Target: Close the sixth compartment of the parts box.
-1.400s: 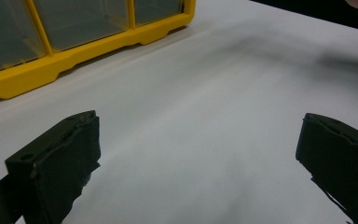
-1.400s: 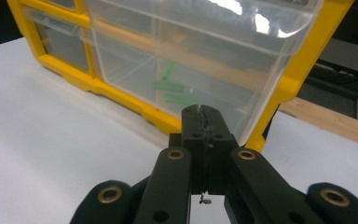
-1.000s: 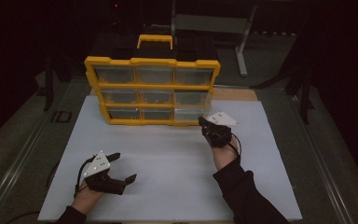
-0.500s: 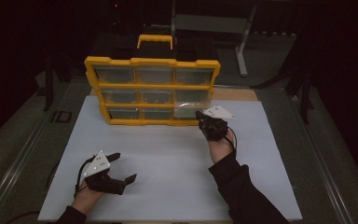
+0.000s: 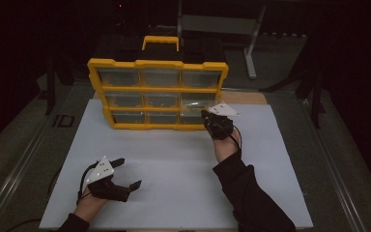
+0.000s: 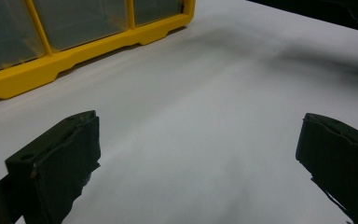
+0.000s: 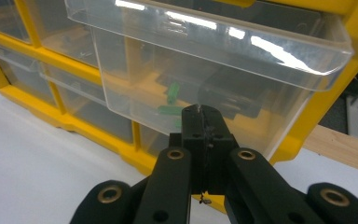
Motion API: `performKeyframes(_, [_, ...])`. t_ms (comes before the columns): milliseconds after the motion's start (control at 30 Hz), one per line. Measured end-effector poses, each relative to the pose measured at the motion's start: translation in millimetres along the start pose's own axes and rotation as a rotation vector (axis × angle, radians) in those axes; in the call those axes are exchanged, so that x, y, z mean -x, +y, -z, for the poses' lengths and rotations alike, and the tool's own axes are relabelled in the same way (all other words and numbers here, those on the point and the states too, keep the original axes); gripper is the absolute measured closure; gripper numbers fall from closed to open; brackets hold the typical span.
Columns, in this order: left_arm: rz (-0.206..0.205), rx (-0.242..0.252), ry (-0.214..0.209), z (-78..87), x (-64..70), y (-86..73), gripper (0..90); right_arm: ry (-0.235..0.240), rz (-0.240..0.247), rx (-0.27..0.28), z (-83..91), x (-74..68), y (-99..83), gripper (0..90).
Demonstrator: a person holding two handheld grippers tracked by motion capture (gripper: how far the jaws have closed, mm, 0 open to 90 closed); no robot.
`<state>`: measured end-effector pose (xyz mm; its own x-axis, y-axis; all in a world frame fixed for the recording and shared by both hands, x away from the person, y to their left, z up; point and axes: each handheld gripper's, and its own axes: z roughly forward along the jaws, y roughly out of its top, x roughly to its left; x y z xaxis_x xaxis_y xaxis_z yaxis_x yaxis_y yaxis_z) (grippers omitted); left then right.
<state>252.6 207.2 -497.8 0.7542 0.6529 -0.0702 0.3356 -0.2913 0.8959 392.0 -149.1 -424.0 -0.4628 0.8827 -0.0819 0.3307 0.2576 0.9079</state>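
From the high view, your right gripper (image 5: 211,121) sits against the lower right part of the yellow organizer (image 5: 157,93), which stands upright toward the far edge of the white tabletop (image 5: 183,164), its clear drawer fronts turned toward you so every bin can be reached from your side. Your left gripper (image 5: 125,176) rests low near the near-left corner of the tabletop, well apart from the organizer, which I judge keeps it out of the way while the other hand does the work. In the left gripper view, its fingers (image 6: 58,158) are spread wide with nothing between them, bare white surface under them and only the organizer's yellow base running along the top left. In the right gripper view, your fingers (image 7: 204,140) are pressed together just below the front of a clear drawer (image 7: 200,74) that juts out of the frame's right-hand column; they seem to pinch the drawer's lower front edge, though I cannot tell for sure that plastic lies between them. Small green parts (image 7: 170,100) lie inside that drawer, so holding it low on the front looks like the way to slide it straight without tipping the contents.
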Motion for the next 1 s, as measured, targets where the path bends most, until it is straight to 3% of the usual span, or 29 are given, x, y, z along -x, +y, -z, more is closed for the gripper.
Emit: performKeyframes(1000, [0.001, 0.007, -0.003, -0.9, 0.0, 1.2, 0.0, -0.038, -0.018, 0.001, -27.2, 10.7, 17.4, 89.8])
